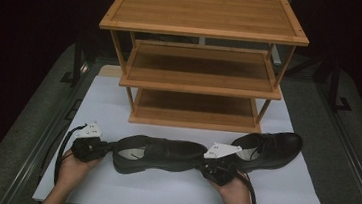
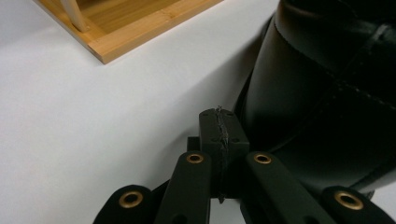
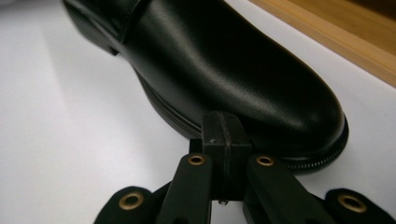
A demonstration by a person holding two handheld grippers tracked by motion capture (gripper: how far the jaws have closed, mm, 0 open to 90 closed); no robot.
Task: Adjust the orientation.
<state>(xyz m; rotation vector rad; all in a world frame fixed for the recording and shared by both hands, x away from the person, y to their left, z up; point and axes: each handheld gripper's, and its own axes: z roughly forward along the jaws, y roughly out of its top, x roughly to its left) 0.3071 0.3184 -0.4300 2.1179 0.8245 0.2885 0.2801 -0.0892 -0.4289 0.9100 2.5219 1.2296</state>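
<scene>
The black shoe [image 1: 159, 155] lies on its side-to-side line in the lower middle of the high view, on the white mat [image 1: 118, 106]. It is shiny and smooth, with a round toe, a thin ridged sole edge and a low heel. Its opening shows a pale inside. The heel end points to the left of the frame and the toe to the right.

Your left gripper [image 1: 95, 147] sits at the heel end, low on the left. In the left gripper view its jaws are pressed flat together with nothing between them, and the tip is right beside the shoe's back [image 2: 299, 93]; I cannot tell if it touches.

Your right gripper [image 1: 211, 169] sits at the toe end, low and right of middle. In the right gripper view its jaws are also pressed together and empty, right up against the toe [image 3: 261, 93].

A second black shoe [image 1: 270, 148], with laces, lies just beyond on the right. A wooden shoe rack [image 1: 203, 29] with three shelves stands in the upper middle.
</scene>
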